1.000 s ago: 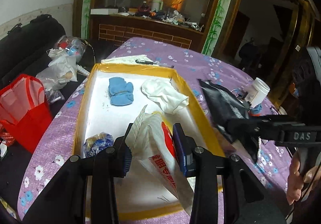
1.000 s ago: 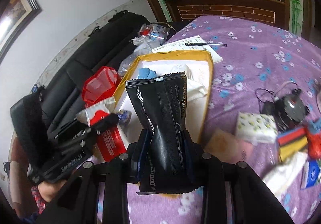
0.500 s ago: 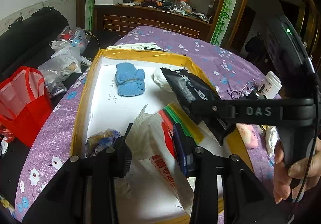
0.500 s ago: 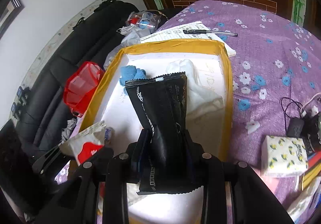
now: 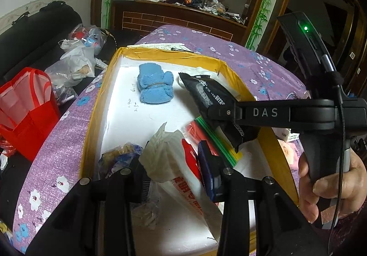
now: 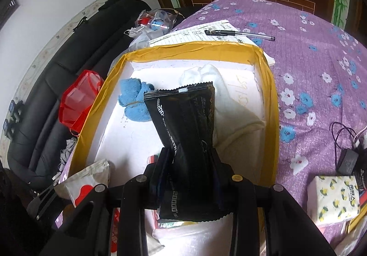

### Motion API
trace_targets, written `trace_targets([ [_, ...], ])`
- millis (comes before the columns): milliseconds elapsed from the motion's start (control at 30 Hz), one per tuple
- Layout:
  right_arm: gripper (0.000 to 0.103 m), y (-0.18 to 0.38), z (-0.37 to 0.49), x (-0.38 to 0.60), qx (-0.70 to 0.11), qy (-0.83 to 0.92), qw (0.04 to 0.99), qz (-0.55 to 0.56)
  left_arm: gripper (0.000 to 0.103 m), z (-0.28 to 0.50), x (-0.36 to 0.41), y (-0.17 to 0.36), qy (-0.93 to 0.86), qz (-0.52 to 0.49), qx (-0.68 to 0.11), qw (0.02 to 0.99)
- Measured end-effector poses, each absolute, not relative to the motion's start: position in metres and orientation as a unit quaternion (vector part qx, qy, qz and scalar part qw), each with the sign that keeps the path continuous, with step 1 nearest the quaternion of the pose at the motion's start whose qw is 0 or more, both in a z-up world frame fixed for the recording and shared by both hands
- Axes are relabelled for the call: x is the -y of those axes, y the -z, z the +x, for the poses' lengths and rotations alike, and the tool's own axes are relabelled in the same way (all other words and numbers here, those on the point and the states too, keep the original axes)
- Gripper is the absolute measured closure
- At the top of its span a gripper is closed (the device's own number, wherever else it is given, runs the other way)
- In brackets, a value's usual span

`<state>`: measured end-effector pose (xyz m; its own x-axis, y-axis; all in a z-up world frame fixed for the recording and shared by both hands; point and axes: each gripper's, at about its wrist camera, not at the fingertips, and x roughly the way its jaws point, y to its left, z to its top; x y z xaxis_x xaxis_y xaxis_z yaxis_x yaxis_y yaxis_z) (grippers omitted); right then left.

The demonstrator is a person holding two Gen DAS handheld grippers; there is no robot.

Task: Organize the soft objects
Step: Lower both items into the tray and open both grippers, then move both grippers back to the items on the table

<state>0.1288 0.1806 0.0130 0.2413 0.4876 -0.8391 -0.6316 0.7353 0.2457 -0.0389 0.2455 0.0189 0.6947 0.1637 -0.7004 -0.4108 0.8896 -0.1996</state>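
My left gripper [image 5: 174, 159] is shut on a white and red tissue pack [image 5: 169, 164] held over the near end of the yellow-rimmed tray [image 5: 96, 104]. My right gripper [image 6: 190, 159] is shut on a black foil pack [image 6: 185, 123] and holds it above the tray [image 6: 270, 100]; it shows in the left wrist view [image 5: 211, 97] too. In the tray lie a blue sock bundle [image 5: 154, 87], a white cloth [image 6: 220, 86], a striped zip bag [image 5: 213, 139] and a crinkled blue-and-tan packet [image 5: 117, 157].
A purple flowered cloth [image 6: 321, 54] covers the table. A notepad with a pen [image 6: 238, 34] lies behind the tray. A lemon-print tissue pack [image 6: 332, 201] and a charger with cable [image 6: 346, 159] lie to the right. A red bag [image 5: 25, 104] and plastic bags [image 5: 75, 63] sit on the black sofa at left.
My right gripper has carried the black pack from the tray's right side to over its middle. My left gripper has moved a little forward with the tissue pack.
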Motion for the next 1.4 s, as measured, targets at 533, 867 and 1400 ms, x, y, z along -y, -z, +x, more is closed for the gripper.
trace_targets([
  [533,0.043,-0.024,0.127,-0.178,-0.490,-0.368,0.787,-0.072,0.054,-0.048,-0.243,-0.030,-0.170,-0.167,-0.346,0.907],
  [867,0.040,-0.043,0.112,-0.169,-0.475,-0.391,0.786,-0.061,0.053,-0.062,-0.235,-0.039,-0.172,-0.170,-0.326,0.914],
  [1400,0.036,-0.065,0.089,-0.060,-0.453,-0.415,0.789,-0.009,0.053,-0.052,-0.177,-0.052,-0.142,-0.133,-0.324,0.926],
])
